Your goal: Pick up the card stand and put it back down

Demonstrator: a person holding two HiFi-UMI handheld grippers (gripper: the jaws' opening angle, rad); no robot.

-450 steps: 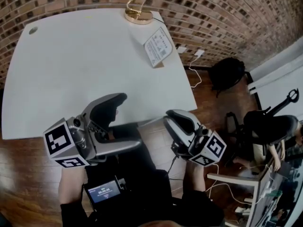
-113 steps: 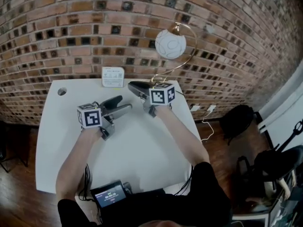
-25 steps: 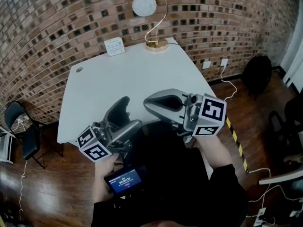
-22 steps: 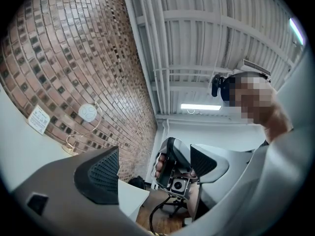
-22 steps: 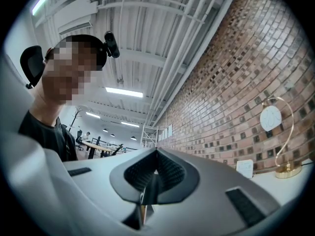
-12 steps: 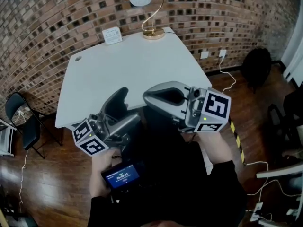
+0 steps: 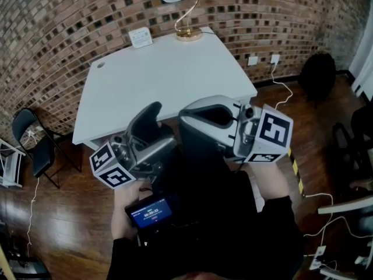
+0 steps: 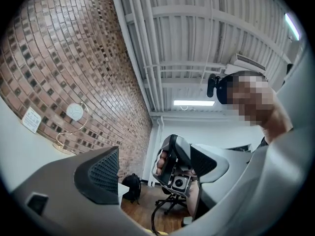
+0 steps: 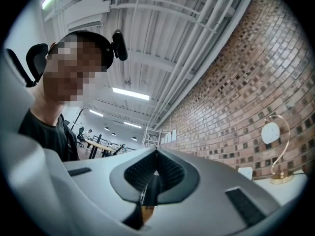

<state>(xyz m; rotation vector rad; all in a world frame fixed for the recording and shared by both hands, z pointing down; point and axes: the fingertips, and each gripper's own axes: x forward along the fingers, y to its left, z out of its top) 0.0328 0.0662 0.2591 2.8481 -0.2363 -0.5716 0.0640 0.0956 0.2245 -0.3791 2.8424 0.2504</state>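
Observation:
The card stand (image 7: pixel 140 37), a small white card in a holder, stands upright at the far edge of the white table (image 7: pixel 169 80), against the brick wall. It also shows far off as the card stand (image 8: pixel 31 119) and the card stand (image 9: pixel 244 173). Both grippers hang in front of the person's body, short of the table's near edge and far from the stand. My left gripper (image 7: pixel 165 124) is open and empty; between its jaws I see the right gripper (image 8: pixel 177 168). My right gripper (image 7: pixel 183 119) is shut on nothing, its pads meeting at the right gripper (image 9: pixel 156 173).
A gold arc lamp (image 7: pixel 187 16) with a white globe stands on the table right of the stand. A black chair (image 7: pixel 32 150) is on the wood floor at left. A black bag (image 7: pixel 317 74) and cables lie at right. A small screen (image 7: pixel 150 212) sits at the person's waist.
Both grippers have drawn back from the table together with the person, so the table and stand lie farther up the head view. The left stays open, the right shut.

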